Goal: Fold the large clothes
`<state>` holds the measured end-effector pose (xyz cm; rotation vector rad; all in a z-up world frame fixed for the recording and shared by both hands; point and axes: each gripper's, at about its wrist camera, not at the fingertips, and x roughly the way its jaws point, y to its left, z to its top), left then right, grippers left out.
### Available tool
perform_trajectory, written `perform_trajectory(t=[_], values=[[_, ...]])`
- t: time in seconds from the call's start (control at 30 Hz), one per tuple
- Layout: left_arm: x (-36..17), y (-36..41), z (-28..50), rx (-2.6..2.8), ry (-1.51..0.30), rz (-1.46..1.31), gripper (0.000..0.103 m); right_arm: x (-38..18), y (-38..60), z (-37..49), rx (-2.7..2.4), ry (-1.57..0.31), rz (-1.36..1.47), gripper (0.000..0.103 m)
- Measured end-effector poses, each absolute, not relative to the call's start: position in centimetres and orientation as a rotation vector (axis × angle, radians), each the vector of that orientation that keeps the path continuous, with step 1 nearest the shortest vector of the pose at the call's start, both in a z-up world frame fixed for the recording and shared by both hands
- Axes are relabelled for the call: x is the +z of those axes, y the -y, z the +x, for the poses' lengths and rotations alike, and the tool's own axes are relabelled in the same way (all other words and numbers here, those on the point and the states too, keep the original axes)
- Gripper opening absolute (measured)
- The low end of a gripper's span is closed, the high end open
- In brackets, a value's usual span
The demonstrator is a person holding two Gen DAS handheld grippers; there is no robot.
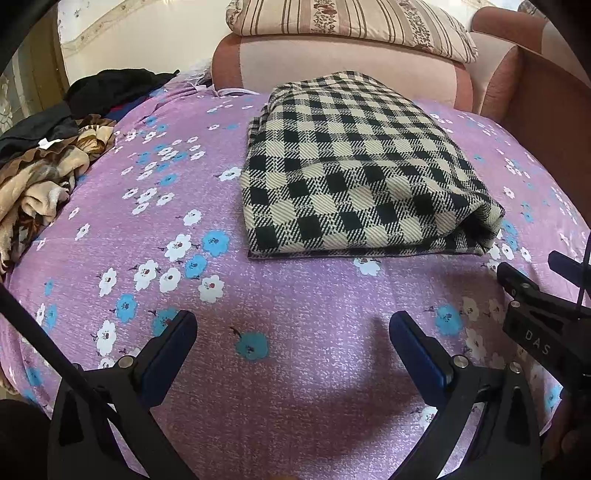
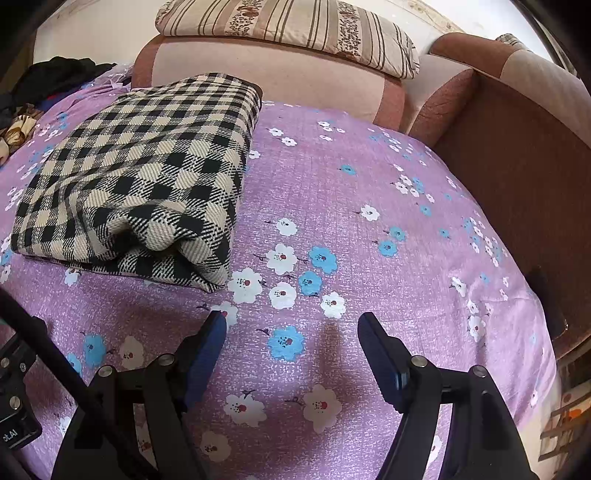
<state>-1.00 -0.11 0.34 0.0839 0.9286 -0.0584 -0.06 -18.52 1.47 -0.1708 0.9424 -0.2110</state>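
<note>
A black-and-cream checked garment (image 1: 354, 166) lies folded into a thick rectangle on the purple flowered bedsheet (image 1: 295, 369). In the right wrist view the same folded garment (image 2: 140, 177) sits at the upper left, its rolled fold facing me. My left gripper (image 1: 293, 328) hovers open over bare sheet, short of the garment's near edge, nothing between its blue pads. My right gripper (image 2: 291, 328) is open too, over the sheet (image 2: 369, 221) to the right of the garment's near corner. Part of the right gripper's black body (image 1: 535, 314) shows at the left wrist view's right edge.
A heap of brown patterned and dark clothes (image 1: 48, 162) lies at the sheet's left side. Behind the bed stands a pink-and-brown sofa (image 1: 351, 62) with a striped cushion (image 1: 351, 22) on top. A brown armrest (image 2: 517, 166) borders the right side.
</note>
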Motion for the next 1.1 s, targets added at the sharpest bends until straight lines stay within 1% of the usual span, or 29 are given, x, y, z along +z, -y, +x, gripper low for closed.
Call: perform_trajectory(t=[1.1], values=[[-0.14,0.03,-0.76,-0.078,-0.958,0.071,0.103,2.03,17.58,-0.75,-0.209,-0.910,-0.132,0.078]])
